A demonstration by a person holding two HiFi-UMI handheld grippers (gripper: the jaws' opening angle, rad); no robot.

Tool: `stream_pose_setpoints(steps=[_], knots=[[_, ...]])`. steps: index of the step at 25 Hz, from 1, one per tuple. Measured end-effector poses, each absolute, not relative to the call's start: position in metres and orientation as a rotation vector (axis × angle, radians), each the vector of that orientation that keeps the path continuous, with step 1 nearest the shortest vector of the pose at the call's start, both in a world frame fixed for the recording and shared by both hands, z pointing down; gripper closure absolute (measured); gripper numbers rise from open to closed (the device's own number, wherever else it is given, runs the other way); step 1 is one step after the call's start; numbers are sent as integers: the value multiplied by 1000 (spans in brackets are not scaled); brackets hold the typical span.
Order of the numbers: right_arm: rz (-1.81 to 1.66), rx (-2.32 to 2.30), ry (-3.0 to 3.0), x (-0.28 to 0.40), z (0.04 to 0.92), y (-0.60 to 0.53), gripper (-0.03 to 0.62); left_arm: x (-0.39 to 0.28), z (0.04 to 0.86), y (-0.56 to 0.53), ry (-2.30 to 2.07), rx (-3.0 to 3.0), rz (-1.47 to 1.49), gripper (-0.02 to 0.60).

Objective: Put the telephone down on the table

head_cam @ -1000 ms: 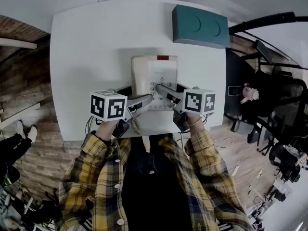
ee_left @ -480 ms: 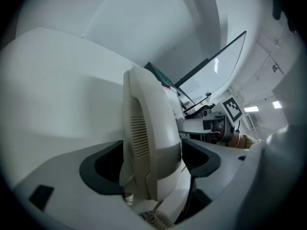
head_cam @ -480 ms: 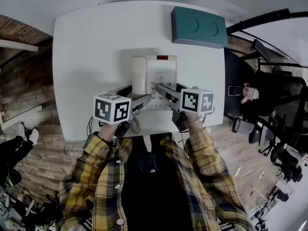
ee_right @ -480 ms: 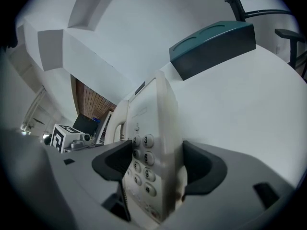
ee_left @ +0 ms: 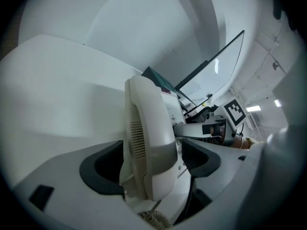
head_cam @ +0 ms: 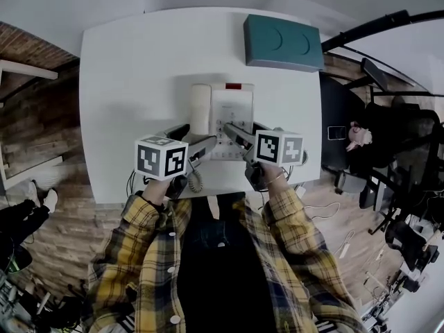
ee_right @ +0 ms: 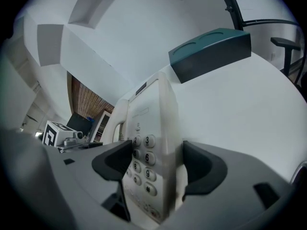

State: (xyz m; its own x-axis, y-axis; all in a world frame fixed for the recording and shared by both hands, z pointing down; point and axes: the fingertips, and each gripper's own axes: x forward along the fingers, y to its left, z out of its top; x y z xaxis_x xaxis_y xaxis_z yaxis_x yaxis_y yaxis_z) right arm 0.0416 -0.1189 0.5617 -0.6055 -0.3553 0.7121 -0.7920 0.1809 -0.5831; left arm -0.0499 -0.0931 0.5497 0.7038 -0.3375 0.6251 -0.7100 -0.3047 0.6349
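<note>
Head view shows the cream telephone [head_cam: 232, 113] lying flat on the white bench [head_cam: 139, 82], near its front edge, with the handset [head_cam: 200, 109] in its cradle on the left. The left claw [ee_left: 152, 159] is closed around the handset's lower end, a pad tight against each side. The right claw [ee_right: 157, 164] clamps the telephone's right edge, one pad over the keypad, the other on the side wall. A teal box [head_cam: 283, 41] sits at the far right corner.

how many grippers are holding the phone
2. The left gripper clamps the handset at the left of the telephone; the right gripper clamps its right edge, by the keypad.
</note>
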Motion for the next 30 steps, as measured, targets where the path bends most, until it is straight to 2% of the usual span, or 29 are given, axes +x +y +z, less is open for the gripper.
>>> stream_pose_setpoints(steps=[6,30], knots=[[1141,1156,-1970,55,562,-122,293,-48,540,-95,-820,1929,447,193],[1022,1139,-2064,62,525,-123,298,-42,493,-114,-872,2047,396,195]])
